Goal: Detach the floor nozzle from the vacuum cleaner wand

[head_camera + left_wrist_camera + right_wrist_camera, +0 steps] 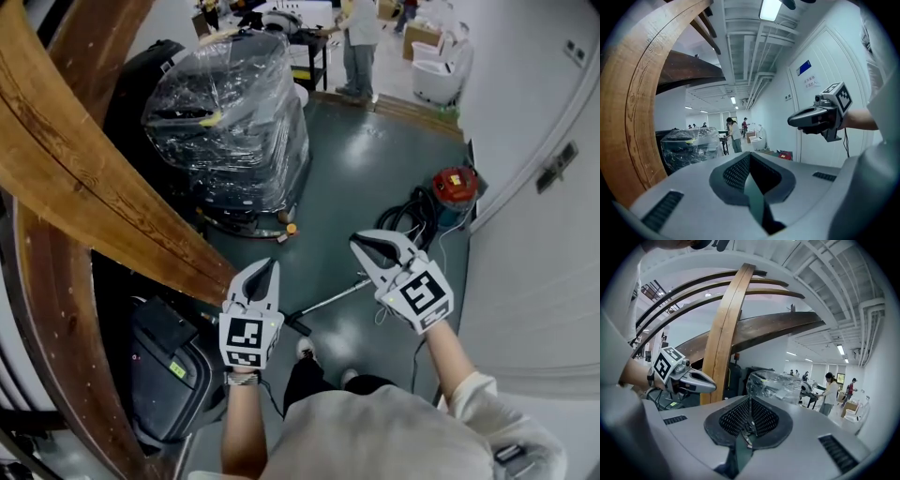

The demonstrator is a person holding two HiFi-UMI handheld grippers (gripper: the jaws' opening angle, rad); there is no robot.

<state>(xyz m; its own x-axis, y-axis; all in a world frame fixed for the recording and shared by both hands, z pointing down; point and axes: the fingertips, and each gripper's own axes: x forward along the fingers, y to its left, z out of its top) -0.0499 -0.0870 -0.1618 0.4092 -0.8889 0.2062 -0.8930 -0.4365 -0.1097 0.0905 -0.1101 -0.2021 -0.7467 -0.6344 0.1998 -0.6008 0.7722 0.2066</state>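
Left claw [269,266] is pinched shut with nothing in it, and right claw [360,242] matches it: jaws together, empty, both held up in the air and aimed across the room.

Down below, the wand [334,299] lies on the floor [375,159] as a slim metal tube, showing between the two claws from the head view and well apart from both. A dark fitting [298,325] caps its near end, just beside the person's shoes [306,349]; whether that's the floor nozzle I can't tell from here.

The smart play, I'd say: open both claws before dropping in. One should clamp the bare tube to steady it and the other the fitting's neck, then pull straight along the tube rather than twisting.

Further out, towards the floor's right edge by the wall, sits the red-topped canister [455,186] with its black hose [410,212] coiled beside it.

The count: two claws, one wand, one canister, one hose, two shoes, and one plastic-wrapped load [230,122] beyond.
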